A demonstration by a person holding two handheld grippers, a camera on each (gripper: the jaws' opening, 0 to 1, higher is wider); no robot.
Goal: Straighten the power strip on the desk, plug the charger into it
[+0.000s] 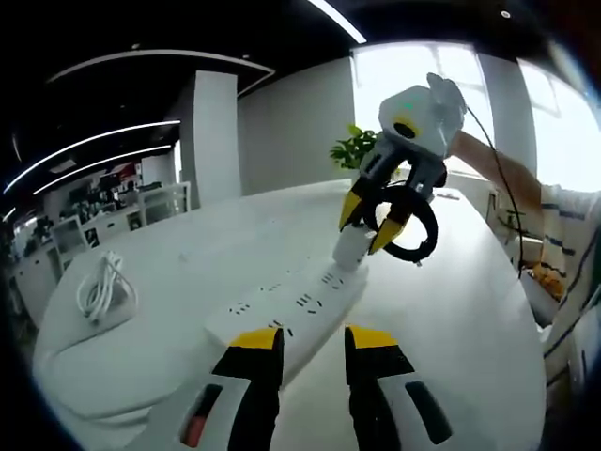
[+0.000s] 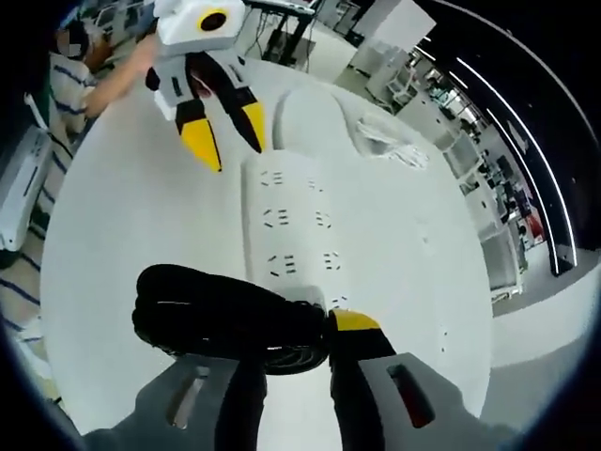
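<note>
Desk (image 1: 470, 310): white, wide, carrying everything else.
Power strip (image 1: 300, 305): white, lying flat along the desk, several socket rows facing up; in the right gripper view (image 2: 296, 230) running away from the camera, looking roughly straight.
Charger (image 1: 352, 246): white block standing at the far end of the power strip, apparently at a socket there; seating depth not readable. Black coiled cord (image 2: 225, 324) bundled beside it.
White cable (image 1: 101, 287): loose coil well apart, near the desk edge.
Left gripper (image 1: 314, 349): hovering just above the near end of the power strip, jaws a modest gap apart, holding nothing, contact with the strip unclear.
Right gripper (image 1: 378, 228): jaws closed in around the charger, black cord hanging against one jaw; in its own view (image 2: 291, 352) cord bulk hiding the grip.
Risk: strip sliding or skewing under the plug's push, since unpinned; prongs missing the slots if tilted; cord loop snagging a jaw.
</note>
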